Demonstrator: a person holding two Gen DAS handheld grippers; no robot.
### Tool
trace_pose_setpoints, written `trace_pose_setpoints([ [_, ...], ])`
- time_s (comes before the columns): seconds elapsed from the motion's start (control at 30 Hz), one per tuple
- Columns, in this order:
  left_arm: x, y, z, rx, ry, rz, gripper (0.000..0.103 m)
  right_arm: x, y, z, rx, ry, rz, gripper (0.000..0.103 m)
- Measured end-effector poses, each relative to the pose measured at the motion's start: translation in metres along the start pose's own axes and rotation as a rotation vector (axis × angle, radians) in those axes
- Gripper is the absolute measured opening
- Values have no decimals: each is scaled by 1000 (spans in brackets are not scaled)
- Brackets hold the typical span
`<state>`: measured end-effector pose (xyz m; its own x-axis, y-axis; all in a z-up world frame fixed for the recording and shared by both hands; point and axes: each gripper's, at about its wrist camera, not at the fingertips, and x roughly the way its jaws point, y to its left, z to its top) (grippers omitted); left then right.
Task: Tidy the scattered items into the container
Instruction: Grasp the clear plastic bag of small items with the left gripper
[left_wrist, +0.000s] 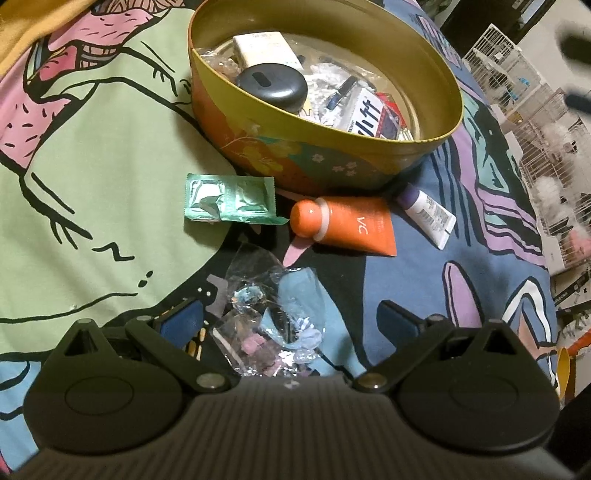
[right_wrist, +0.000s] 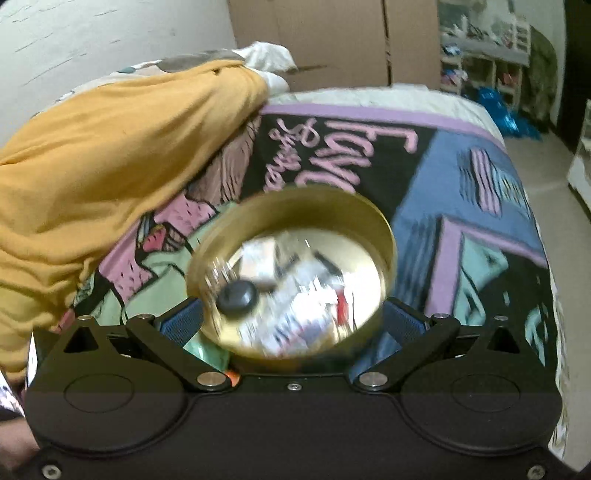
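A round gold tin (left_wrist: 439, 122) sits on the bed and holds a black round case (left_wrist: 272, 86), a white box (left_wrist: 264, 46) and several packets. In front of it lie a green foil packet (left_wrist: 231, 199), an orange tube (left_wrist: 343, 225) and a small white tube with a purple cap (left_wrist: 428, 214). A crumpled clear and blue wrapper (left_wrist: 273, 317) lies between the fingers of my open left gripper (left_wrist: 291, 321), just above the bedspread. My right gripper (right_wrist: 293, 319) is open and empty, high over the tin (right_wrist: 295, 206), which is blurred in that view.
A printed bedspread (left_wrist: 92, 184) covers the bed. A yellow garment (right_wrist: 92, 155) is heaped at the left in the right wrist view. The bed's right edge drops to the floor, with white wire cages (left_wrist: 546, 122) and shelves (right_wrist: 487, 62) beyond.
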<state>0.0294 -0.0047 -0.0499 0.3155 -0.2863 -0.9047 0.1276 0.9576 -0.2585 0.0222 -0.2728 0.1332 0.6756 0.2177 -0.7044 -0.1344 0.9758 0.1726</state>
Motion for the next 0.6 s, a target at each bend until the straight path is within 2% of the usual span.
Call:
trace_pose_setpoints([
  [0.23,7,1,0,-2,15,39,103,-6,-28,-61,49,30,-32,103],
  [0.47,15,3,-1,-1,29,77,103,15,-32,-81,102,103,-24,103],
  [0.5,17,3,-1,-4,29,90,101,18,-31,-81,106,108,-19,103],
  [0.6,21,7,-2,-21,45,72,79,22,-26,-82,84,109,-25,103],
])
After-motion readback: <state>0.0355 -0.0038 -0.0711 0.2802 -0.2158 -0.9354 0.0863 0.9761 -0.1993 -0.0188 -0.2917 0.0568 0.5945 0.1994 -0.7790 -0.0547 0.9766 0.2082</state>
